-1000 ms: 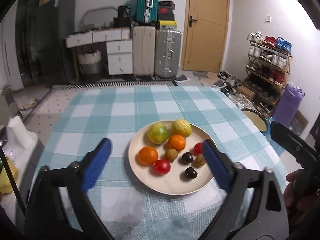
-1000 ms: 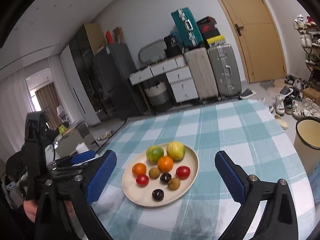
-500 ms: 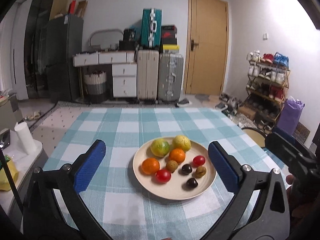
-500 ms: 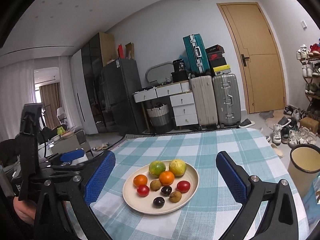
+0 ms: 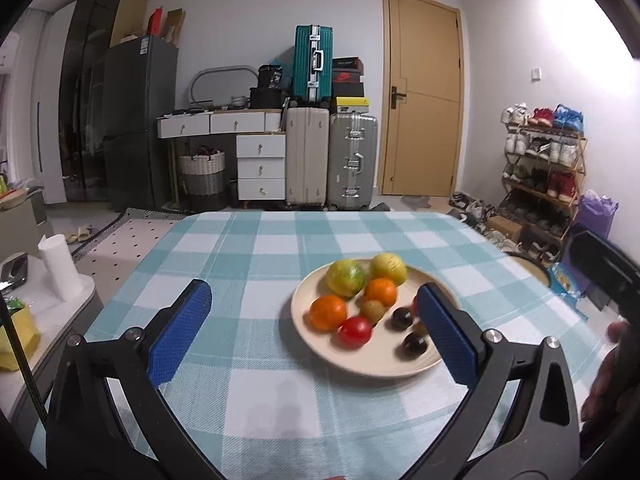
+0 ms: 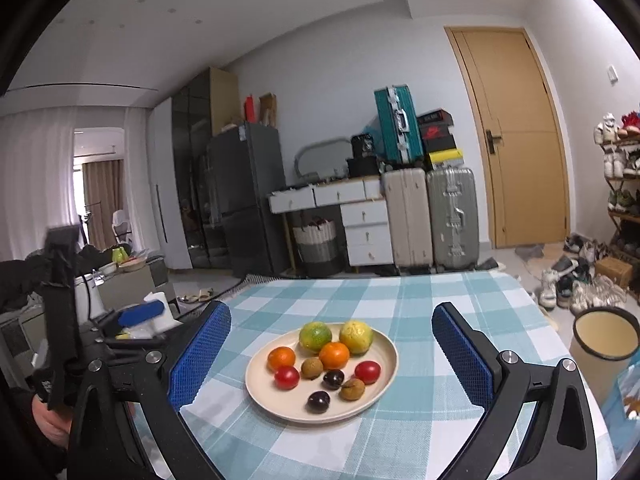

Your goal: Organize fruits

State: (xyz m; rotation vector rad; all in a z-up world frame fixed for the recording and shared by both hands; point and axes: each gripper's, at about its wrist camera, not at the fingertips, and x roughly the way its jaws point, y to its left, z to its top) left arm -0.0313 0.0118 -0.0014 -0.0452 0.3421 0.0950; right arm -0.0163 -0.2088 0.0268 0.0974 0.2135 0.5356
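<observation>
A cream plate (image 6: 260,384) (image 5: 372,364) of fruit sits on the blue checked tablecloth (image 6: 400,300) (image 5: 260,248). It holds a green citrus (image 6: 315,336), a yellow citrus (image 6: 356,337), two oranges (image 6: 281,358), two red tomatoes (image 6: 287,377), small brown fruits (image 6: 312,368) and dark plums (image 6: 318,401). My right gripper (image 6: 330,360) is open and empty, above the table with the plate between its blue pads. My left gripper (image 5: 314,336) is open and empty, left of the plate; its right pad (image 5: 448,334) hides some fruit.
Suitcases (image 5: 308,160), a white drawer unit (image 5: 260,168), a black fridge (image 5: 136,120) and a door (image 5: 424,100) stand behind the table. A shoe rack (image 5: 544,168) and a round bin (image 6: 602,336) are at the right. A side cabinet with a paper roll (image 5: 58,264) is at the left.
Both grippers have tilted up and drawn back, so more of the room shows. The left gripper has shifted left, so the plate now sits toward its right pad. The fruits have not moved.
</observation>
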